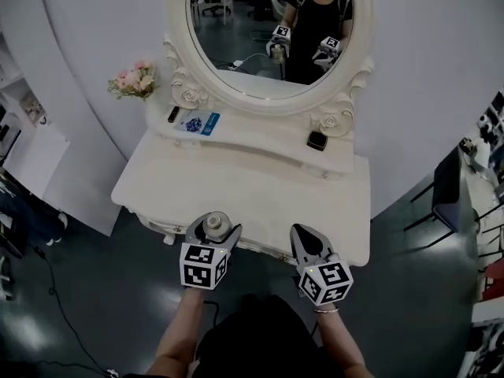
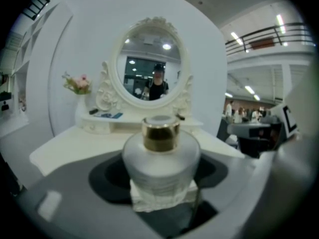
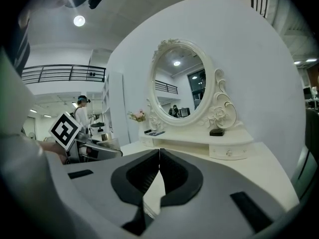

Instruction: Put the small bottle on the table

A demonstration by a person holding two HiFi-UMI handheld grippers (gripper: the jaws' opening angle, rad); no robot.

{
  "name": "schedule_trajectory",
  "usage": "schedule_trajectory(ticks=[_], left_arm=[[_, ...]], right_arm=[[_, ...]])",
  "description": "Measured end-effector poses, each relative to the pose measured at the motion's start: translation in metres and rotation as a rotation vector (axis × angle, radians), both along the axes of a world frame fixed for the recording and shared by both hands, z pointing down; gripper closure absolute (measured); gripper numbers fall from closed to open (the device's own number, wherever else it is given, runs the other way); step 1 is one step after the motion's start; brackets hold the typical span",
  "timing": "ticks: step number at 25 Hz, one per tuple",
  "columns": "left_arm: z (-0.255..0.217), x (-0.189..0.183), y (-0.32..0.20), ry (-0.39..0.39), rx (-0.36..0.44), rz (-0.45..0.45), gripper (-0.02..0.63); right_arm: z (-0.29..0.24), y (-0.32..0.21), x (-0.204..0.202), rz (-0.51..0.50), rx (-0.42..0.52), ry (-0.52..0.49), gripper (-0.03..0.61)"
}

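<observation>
A small frosted glass bottle (image 2: 160,163) with a gold collar sits upright between the jaws of my left gripper (image 2: 160,183), which is shut on it. In the head view the bottle (image 1: 214,225) and left gripper (image 1: 213,235) hang over the front edge of the white dressing table (image 1: 260,191). My right gripper (image 1: 309,244) is beside it to the right, also at the table's front edge. Its jaws (image 3: 158,176) are shut with their tips touching and nothing between them.
A raised shelf at the table's back holds a blue card (image 1: 197,123), a small dark item (image 1: 173,114) and a black box (image 1: 317,140). A pink flower bunch (image 1: 134,79) stands left of the oval mirror (image 1: 268,30). Dark floor surrounds the table.
</observation>
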State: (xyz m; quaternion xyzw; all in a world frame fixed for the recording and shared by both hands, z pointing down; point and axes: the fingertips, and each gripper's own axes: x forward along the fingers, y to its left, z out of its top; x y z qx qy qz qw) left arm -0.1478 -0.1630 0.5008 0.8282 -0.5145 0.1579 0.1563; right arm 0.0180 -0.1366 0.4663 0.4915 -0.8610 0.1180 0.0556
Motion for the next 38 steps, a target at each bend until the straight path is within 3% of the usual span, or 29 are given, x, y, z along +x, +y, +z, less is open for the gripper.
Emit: schedule_trajectory(ticks=[11, 32, 38], left_arm=[[-0.008, 0.028, -0.084, 0.0, 0.003, 0.031, 0.273], [-0.021, 0.096, -0.254, -0.089, 0.058, 0.097, 0.273], [-0.027, 0.119, -0.285, -0.064, 0.051, 0.114, 0.273]], right_arm=[[0.005, -0.054, 0.013, 0.005, -0.005, -0.001, 0.574], [0.016, -0.149, 0.047, -0.001, -0.045, -0.001, 0.574], [0.021, -0.161, 0.053, -0.001, -0.063, -0.005, 0.574]])
